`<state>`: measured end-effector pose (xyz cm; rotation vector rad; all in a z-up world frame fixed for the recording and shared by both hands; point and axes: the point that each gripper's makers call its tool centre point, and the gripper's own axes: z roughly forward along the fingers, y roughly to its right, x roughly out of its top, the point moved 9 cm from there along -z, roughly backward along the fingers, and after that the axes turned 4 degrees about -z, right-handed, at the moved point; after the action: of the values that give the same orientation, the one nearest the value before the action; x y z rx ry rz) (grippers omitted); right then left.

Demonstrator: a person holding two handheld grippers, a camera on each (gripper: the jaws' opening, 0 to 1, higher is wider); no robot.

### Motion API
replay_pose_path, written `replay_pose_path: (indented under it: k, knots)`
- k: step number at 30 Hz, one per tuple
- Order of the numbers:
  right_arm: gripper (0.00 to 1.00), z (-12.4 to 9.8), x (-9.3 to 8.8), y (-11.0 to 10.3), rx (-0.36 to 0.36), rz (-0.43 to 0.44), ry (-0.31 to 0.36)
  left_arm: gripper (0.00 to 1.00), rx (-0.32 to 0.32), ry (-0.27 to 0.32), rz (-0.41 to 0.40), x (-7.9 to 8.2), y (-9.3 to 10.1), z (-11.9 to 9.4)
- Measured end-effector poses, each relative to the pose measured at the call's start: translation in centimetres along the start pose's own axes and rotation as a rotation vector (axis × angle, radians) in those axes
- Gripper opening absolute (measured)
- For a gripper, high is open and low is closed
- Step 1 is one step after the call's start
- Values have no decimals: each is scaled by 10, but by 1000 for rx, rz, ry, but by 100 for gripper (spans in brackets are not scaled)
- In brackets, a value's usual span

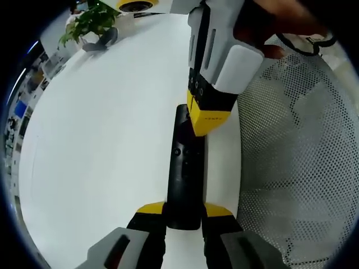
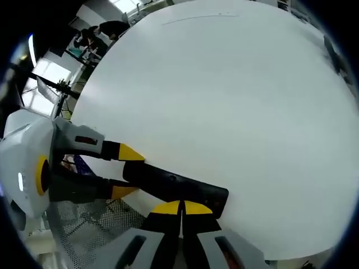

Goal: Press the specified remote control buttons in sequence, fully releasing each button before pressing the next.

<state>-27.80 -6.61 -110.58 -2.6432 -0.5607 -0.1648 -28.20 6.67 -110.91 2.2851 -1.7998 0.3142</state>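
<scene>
Left hand-held gripper (image 1: pixel 183 216) clamps remote (image 1: pixel 185 168) at 6 o'clock; right hand-held gripper (image 2: pixel 182 208), jaws together, presses a button; next: lift fully off.

The remote control (image 1: pixel 183 168) is plain black with small dark buttons, and it lies on a table (image 1: pixel 106 140) whose top is an unmarked white, slightly bluish in the right gripper view. The left claw (image 1: pixel 184 211) has yellow tips on black jaws with a grey body behind, and the right claw (image 2: pixel 182 208) wears the same colours: yellow tips, black jaws, and a white and pale grey shell. A white mesh surface (image 1: pixel 303 168) dotted with fine regular holes lies beside the table, and a plant (image 1: pixel 92 19) with green leaves stands at the far edge.
</scene>
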Motion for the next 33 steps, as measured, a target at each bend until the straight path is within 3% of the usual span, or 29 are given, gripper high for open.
replay_pose_path:
  k: [12, 27, 33]
  knots:
    - [0, 0, -3, -3, -17, -5, -4, 23, -3, -21, 17, 2, -1, 1]
    - [0, 2, -2, -13, -110, -107, -43, 24, 4, 2, 2, -1, 0, 0]
    - [0, 1, -3, -10, -97, -77, -35, 24, 1, 8, 3, -1, 1, 0]
